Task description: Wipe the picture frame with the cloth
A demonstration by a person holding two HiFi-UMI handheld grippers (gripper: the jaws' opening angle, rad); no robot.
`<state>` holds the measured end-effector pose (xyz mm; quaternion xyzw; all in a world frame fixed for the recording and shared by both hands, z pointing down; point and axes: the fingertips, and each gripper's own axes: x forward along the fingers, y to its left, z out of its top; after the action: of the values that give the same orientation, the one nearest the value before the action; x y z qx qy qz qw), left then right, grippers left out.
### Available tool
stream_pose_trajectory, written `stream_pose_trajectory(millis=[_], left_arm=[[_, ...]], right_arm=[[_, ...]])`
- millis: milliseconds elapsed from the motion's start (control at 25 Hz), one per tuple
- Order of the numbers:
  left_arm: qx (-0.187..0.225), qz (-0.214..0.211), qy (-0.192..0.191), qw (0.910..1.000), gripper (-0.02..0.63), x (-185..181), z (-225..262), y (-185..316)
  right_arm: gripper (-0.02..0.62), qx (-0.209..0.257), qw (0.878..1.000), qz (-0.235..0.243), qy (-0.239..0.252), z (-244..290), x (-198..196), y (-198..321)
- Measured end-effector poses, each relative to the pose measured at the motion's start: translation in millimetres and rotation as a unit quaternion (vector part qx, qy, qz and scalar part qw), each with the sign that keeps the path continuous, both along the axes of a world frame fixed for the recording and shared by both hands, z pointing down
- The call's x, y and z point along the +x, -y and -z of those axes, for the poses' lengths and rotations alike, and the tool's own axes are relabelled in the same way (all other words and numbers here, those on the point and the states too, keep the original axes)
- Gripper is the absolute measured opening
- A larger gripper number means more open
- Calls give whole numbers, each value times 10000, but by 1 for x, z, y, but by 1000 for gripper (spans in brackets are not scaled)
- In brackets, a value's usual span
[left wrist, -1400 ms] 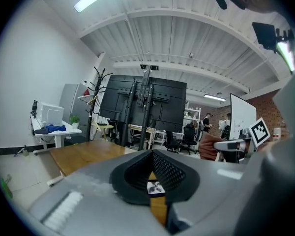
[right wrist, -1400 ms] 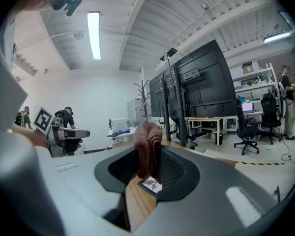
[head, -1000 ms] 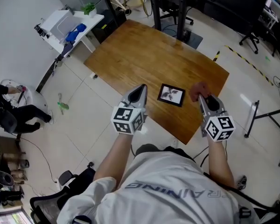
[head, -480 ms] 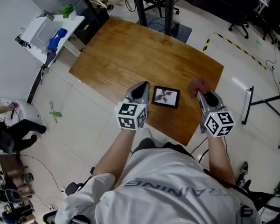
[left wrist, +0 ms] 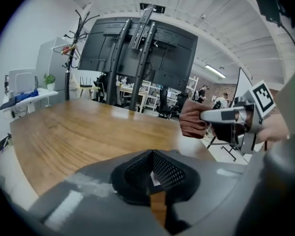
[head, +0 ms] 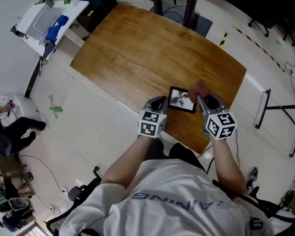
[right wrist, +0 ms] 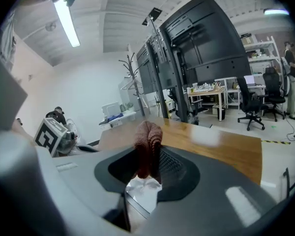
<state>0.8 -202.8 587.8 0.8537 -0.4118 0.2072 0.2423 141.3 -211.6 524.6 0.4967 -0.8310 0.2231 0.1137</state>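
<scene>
A small black picture frame (head: 181, 100) with a white print lies flat near the front edge of the wooden table (head: 137, 48). My right gripper (head: 200, 96) is shut on a reddish-brown cloth (head: 198, 88), held over the frame's right part. In the right gripper view the cloth (right wrist: 147, 144) hangs between the jaws and the white print (right wrist: 143, 193) shows beneath it. My left gripper (head: 160, 102) sits shut at the frame's left edge; I cannot tell if it touches. The left gripper view shows the right gripper (left wrist: 226, 115) and the cloth (left wrist: 191, 124).
A white side table (head: 42, 21) with a blue thing stands beyond the table's left corner. A black stand base (head: 199, 23) is behind the table. A metal stand (head: 270, 107) is on the floor at the right. The table's front edge is close under both grippers.
Both grippers have closed in on the frame. The right one carried the cloth leftward over the frame's right side; the left one moved right to the frame's left edge.
</scene>
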Motion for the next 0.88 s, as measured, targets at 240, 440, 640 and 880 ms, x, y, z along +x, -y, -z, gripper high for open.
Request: stream_pose_trajectory(millis=[240,440,640,880], left_arm=[[-574,-244,151,9979,3,10,-58,-17],[-817,-286,190,9961,3,13,-80,-25],[-938,-288,176,9950,3,14,-87,-26],[-974,-263,215,9947,3,16,-92,-25]], right_arm=[[114,-539,9975,466,29,-47,-53,20],[114,-926,9934,674,-17,-76,-85,29],[114,-1221,9896,739,-156,-97,-98,33],[114,-1386,9865,782,-374,-113,-100,31]])
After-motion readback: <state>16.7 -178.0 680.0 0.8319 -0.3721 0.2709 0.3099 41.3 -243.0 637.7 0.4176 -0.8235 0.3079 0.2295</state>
